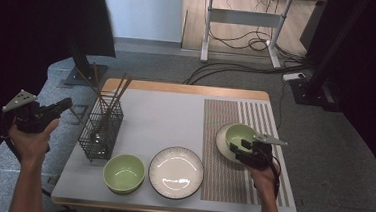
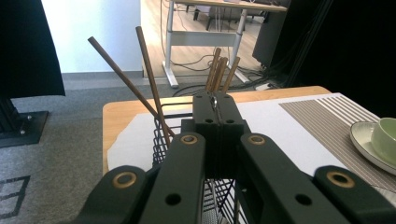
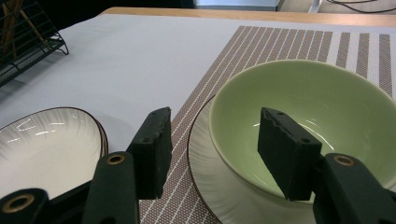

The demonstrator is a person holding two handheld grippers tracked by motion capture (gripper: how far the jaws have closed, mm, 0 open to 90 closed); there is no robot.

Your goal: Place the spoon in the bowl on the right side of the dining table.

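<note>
Right gripper (image 1: pixel 242 149) spread, jaws straddling near rim of pale green glazed ceramic bowl (image 3: pixel 308 121) — one jaw inside, one outside. Bowl sits on white ribbed saucer (image 3: pixel 219 191) atop striped woven placemat (image 1: pixel 231 181), table's right side. Likely rigid, smooth, slippery, chippable — pinch rim wall squarely, lift level. Left gripper (image 2: pixel 215 108) pressed together, off table's left edge near black wire basket (image 1: pixel 103 125) holding brown wooden chopsticks (image 2: pixel 152 81).

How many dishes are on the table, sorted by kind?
Green bowls: 2, one at the front, one on a plate on the striped mat.
White plates: 2, one in the middle front, one under the right bowl.
Total: 4 dishes.
</note>
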